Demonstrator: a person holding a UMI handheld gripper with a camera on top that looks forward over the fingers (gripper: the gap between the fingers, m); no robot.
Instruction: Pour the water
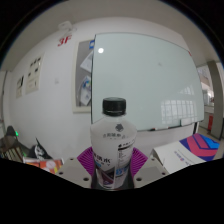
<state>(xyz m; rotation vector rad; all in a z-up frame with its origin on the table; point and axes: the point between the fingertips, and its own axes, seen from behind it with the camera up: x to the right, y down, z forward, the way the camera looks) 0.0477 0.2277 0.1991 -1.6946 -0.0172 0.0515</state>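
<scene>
A clear plastic water bottle [113, 140] with a black cap [114, 104] and a white label stands upright between my fingers. My gripper [112, 163] is shut on the bottle, and the purple pads [87, 159] press on its body from both sides. The bottle's lower part is hidden below the fingers. The bottle is lifted in front of a wall, and I see no cup or other vessel.
A large whiteboard [150, 75] fills the wall behind the bottle. Posters [30, 80] hang on the white wall to its left. Low down, coloured books or boxes [195, 150] lie to the right and clutter [40, 160] to the left.
</scene>
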